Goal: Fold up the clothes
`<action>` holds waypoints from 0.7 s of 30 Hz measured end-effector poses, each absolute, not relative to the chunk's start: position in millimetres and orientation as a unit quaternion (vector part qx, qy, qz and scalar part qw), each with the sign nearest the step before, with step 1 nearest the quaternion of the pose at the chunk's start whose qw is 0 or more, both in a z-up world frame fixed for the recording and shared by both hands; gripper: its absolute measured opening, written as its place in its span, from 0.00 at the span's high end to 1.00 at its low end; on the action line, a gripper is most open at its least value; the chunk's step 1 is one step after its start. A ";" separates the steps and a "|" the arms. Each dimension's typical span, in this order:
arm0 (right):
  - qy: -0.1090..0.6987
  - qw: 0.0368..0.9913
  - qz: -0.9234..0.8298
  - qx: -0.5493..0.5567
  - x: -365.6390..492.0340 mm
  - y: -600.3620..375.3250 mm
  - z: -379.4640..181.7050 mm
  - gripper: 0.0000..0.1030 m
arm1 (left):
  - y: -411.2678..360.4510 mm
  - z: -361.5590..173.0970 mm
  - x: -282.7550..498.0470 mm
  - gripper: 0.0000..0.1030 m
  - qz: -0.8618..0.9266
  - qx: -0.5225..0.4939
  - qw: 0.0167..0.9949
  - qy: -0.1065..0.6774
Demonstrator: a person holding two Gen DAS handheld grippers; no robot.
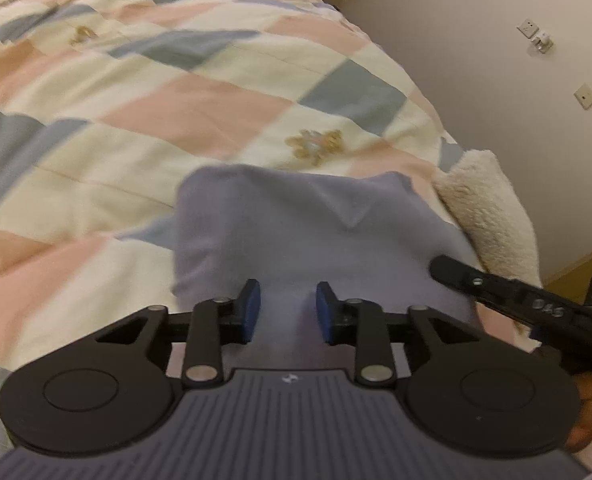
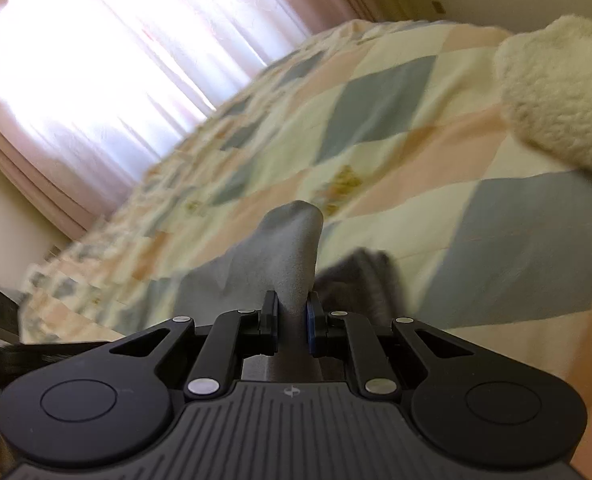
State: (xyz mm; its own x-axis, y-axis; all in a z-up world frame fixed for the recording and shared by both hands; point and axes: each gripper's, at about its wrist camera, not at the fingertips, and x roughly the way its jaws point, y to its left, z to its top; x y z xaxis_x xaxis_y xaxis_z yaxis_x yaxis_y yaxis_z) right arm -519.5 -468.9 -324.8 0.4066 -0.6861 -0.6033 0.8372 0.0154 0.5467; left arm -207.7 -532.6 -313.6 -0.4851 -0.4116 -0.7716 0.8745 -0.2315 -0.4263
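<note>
Gripper pads of the right gripper [image 2: 291, 318] are clamped on a raised fold of a grey-lavender garment [image 2: 283, 252], pinching the cloth into a soft peak that stands up between the blue pads, on a bed covered by a patchwork quilt [image 2: 396, 120] in cream, pink and blue-grey. Beside it the left gripper [image 1: 287, 312] hangs over the same garment [image 1: 296, 232] with its jaws parted; cloth lies under and between the pads, but they do not press on it. Seen from the left wrist, the garment lies near the edge of the bed as a rounded, partly gathered heap, one small pointed crease showing near its middle. A cream fleece item [image 1: 492, 216] rests just beside it on the quilt [image 1: 175, 100], toward the wall.

By the look of it, the garment is light and limp: it drapes, bunches readily and holds no shape of its own, so a single pinch lifts only a tent of fabric while the rest trails behind. The knit seems matte rather than slick, and the pads should grip it well with nothing to break. A hold at an edge, hem or corner, one in each gripper and well apart, would probably spread it flat better than a hold in the middle. The likeliest trouble is catching the quilt along with the cloth.
</note>
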 end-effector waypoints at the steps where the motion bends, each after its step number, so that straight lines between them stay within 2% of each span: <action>1: 0.094 0.701 -0.547 0.448 -522.5 -467.2 -328.9 0.88 | -531.1 -316.4 -212.6 0.75 -0.741 0.262 0.430 0.445; 5: 0.103 0.678 -0.559 0.467 -530.2 -462.2 -355.1 0.88 | -523.9 -325.6 -230.4 0.75 -0.748 0.275 0.429 0.424; 7: 0.108 0.670 -0.564 0.470 -529.5 -460.5 -365.1 0.87 | -523.9 -320.9 -231.4 0.81 -0.752 0.276 0.434 0.413; 9: 0.109 0.662 -0.576 0.467 -528.7 -460.2 -366.8 0.84 | -524.9 -310.5 -230.0 0.81 -0.756 0.270 0.441 0.402; 10: 0.113 0.651 -0.585 0.470 -529.5 -460.0 -365.9 0.70 | -525.6 -302.0 -228.4 0.81 -0.762 0.266 0.450 0.383; 12: 0.121 0.633 -0.606 0.467 -531.0 -458.3 -359.8 0.56 | -529.7 -289.0 -227.1 0.81 -0.770 0.267 0.466 0.343; 14: 0.128 0.638 -0.636 0.415 -525.4 -454.5 -340.7 0.56 | -538.8 -285.3 -228.5 0.82 -0.774 0.280 0.474 0.312; 16: 0.147 0.670 -0.644 0.338 -508.6 -455.6 -323.3 0.79 | -548.9 -288.4 -230.3 0.82 -0.774 0.295 0.476 0.295; 19: 0.173 0.733 -0.596 0.279 -483.1 -470.3 -317.7 0.86 | -554.6 -298.4 -237.1 0.88 -0.780 0.314 0.471 0.264; 21: 0.199 0.758 -0.570 0.247 -467.6 -482.4 -325.4 0.87 | -555.4 -309.0 -242.5 0.88 -0.784 0.328 0.468 0.243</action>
State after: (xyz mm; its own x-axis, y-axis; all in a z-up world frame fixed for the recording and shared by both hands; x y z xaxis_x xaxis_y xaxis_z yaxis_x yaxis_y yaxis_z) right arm -467.6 -482.4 -325.4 0.2713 -0.7654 -0.5836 0.9623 0.2291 0.1469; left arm -242.5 -555.4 -309.0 -0.3455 -0.5747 -0.7418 0.8934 -0.4434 -0.0725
